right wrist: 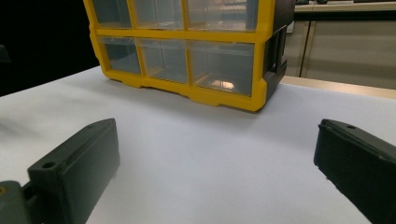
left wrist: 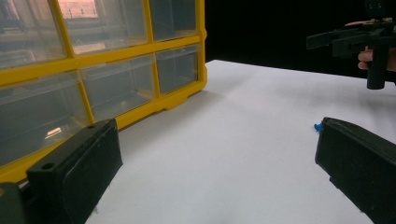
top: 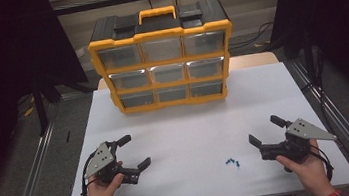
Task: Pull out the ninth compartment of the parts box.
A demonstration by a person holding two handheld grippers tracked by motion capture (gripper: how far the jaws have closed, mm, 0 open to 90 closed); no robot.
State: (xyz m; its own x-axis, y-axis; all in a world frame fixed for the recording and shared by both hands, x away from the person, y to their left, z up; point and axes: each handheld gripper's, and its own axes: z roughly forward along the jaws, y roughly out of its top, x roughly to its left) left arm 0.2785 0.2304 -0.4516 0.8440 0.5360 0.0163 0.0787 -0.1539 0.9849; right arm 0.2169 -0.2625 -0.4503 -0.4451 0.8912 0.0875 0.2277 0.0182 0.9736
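At the lower left of the high view, the left gripper [top: 134,153] rests over the white table [top: 191,126] with its jaws spread wide and nothing between them. Toward the lower right, the right gripper [top: 263,130] is likewise wide open and empty. Between them, nearer the right one, a few small blue screws [top: 233,162] lie on the table. Upper centre stands a yellow drawer cabinet [top: 162,59], its drawers closed.
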